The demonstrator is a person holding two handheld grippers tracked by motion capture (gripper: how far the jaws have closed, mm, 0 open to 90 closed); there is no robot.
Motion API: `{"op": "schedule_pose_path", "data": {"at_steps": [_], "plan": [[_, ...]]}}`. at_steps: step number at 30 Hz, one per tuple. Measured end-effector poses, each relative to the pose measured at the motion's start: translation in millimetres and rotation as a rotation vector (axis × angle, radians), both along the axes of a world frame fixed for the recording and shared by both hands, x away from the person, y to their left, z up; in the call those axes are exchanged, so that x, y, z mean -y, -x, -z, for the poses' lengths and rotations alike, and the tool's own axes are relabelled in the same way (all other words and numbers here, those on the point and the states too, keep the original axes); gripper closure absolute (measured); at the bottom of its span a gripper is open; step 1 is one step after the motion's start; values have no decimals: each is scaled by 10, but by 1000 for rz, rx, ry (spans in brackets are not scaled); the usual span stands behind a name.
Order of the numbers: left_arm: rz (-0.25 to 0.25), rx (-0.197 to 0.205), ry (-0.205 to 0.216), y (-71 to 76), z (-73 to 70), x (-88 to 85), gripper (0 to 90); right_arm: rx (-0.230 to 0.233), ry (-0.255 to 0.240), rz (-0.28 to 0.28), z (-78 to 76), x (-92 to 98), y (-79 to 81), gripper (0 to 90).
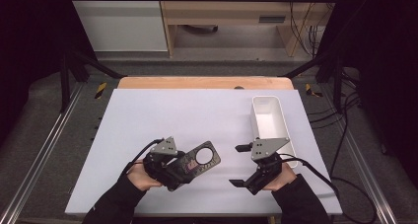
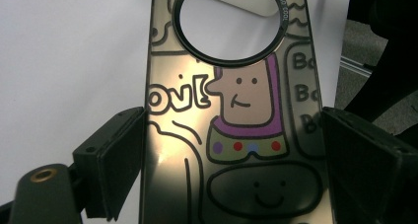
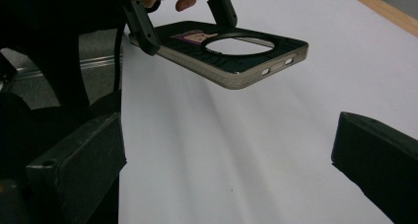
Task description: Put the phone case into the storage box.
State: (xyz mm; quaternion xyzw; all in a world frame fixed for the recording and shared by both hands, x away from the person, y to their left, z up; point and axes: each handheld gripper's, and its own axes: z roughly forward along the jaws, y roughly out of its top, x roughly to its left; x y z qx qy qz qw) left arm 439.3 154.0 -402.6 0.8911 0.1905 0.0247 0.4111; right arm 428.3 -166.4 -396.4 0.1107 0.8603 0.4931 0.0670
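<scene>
A dark, glossy phone case (image 1: pixel 201 160) with cartoon drawings and a large round hole is held just above the white table mat (image 1: pixel 167 110), left of centre near the front. My left gripper (image 1: pixel 185 166) is shut on its two long edges. In the left gripper view the black jaws press the case (image 2: pixel 236 115) from both sides. My right gripper (image 1: pixel 236 166) stands open to the right of the case, apart from it, with nothing between its jaws. The right gripper view shows the case (image 3: pixel 236 56) hovering ahead, past my right gripper (image 3: pixel 231 155).
A white rectangular tray (image 1: pixel 286 123) stands at the right of the mat, just beyond my right gripper, and looks empty. The wooden table edge (image 1: pixel 202 82) runs along the back. Dark frame rails and cables border both sides.
</scene>
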Motion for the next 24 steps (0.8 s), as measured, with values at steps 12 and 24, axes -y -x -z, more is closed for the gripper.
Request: {"op": "schedule_pose_path", "data": {"at_steps": [12,24], "plan": [[78,15,-20,36,-24,56,117,-5,46,-56,-15,-113,-41,1],[133,10,-39,24,-24,141,117,-25,75,-82,19,-176,-124,2]]}}
